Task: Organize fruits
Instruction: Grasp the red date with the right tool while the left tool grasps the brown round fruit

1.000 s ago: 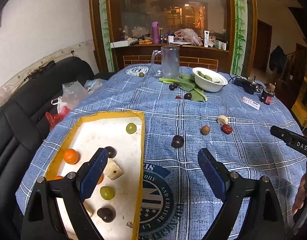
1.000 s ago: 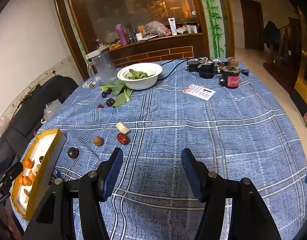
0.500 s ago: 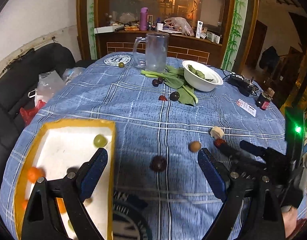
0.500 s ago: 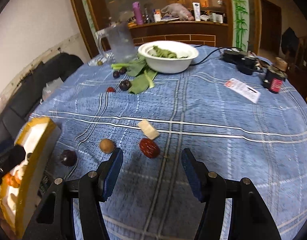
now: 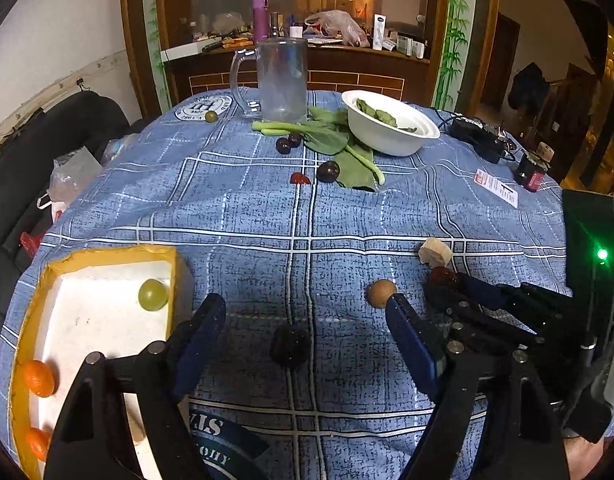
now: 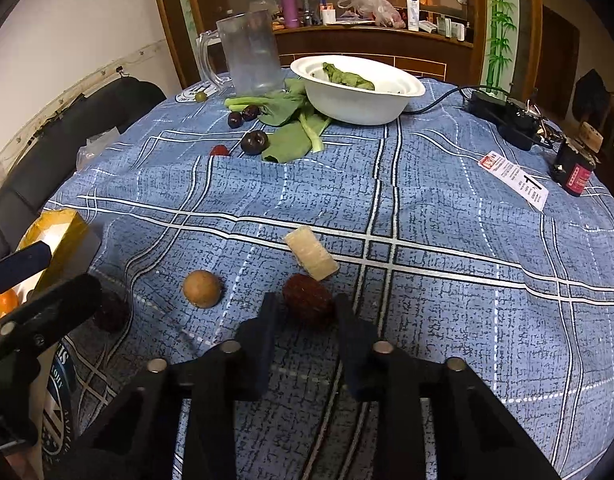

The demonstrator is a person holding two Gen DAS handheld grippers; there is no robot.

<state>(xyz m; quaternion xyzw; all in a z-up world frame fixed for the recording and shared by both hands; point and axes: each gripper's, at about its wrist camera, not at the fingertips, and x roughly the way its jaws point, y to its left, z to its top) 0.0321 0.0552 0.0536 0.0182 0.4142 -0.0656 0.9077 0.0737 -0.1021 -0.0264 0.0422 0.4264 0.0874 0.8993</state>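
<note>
A red jujube (image 6: 308, 300) lies on the blue checked tablecloth, and my right gripper (image 6: 305, 310) has its jaws narrowed around it, touching both sides. A pale cut piece (image 6: 311, 253) lies just behind it and a brown round fruit (image 6: 201, 288) to its left. My left gripper (image 5: 303, 326) is open, hovering over a dark plum (image 5: 291, 345). The yellow-rimmed white tray (image 5: 107, 254) at the left holds a green grape (image 5: 152, 294) and small oranges (image 5: 38, 378). The jujube also shows in the left wrist view (image 5: 441, 275).
At the back stand a glass mug (image 5: 281, 80), a white bowl of greens (image 5: 389, 128), loose leaves (image 5: 347, 156), several dark plums (image 5: 328, 171), a red fruit (image 5: 299, 178) and a green grape (image 5: 211, 116). A paper tag (image 6: 515, 180), a small jar (image 6: 577, 168) and cables (image 6: 503, 114) lie right.
The right gripper moved forward and down and narrowed its jaws onto the red jujube. The left gripper swung right from the tray to over the dark plum.
</note>
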